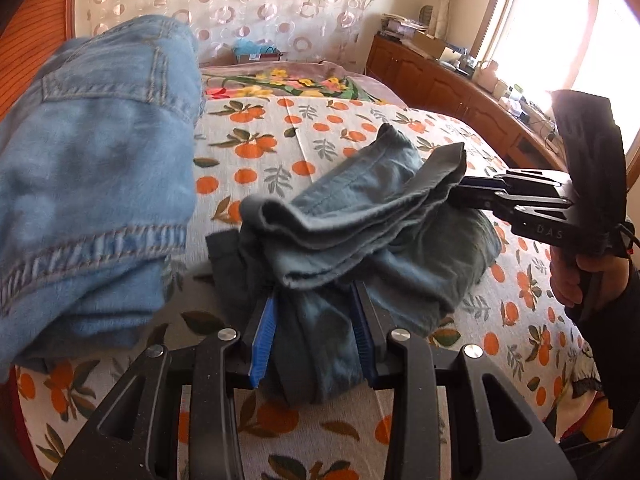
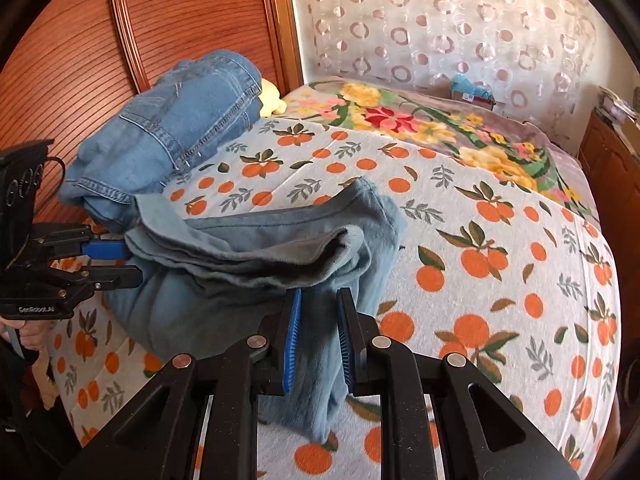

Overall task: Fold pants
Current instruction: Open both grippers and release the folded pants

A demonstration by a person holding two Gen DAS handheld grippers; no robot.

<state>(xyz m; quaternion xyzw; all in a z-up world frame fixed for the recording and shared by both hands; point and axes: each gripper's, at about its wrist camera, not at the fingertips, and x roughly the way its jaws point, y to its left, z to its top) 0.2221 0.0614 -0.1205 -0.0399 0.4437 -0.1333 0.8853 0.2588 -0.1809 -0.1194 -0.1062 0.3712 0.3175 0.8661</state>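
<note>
Holding the pants (image 2: 256, 264) at both ends, part-folded, over the bed (image 2: 500, 280).

I have the left gripper (image 1: 316, 332) with its jaws closed on bunched grey-blue cloth at one end, and the right gripper (image 2: 318, 344) with its jaws pinching a hanging fold at the other; between them the pants sag in loose layers, their bulk resting on the bed. A denim pile (image 2: 172, 136) sits just beside them, near the headboard (image 2: 80, 60). In my judgement the fold is midway and untidy. To finish it well, I would keep both grips firm, draw the ends level to take out the sag, then lower the layers edge on edge, clear of the denim pile.
</note>
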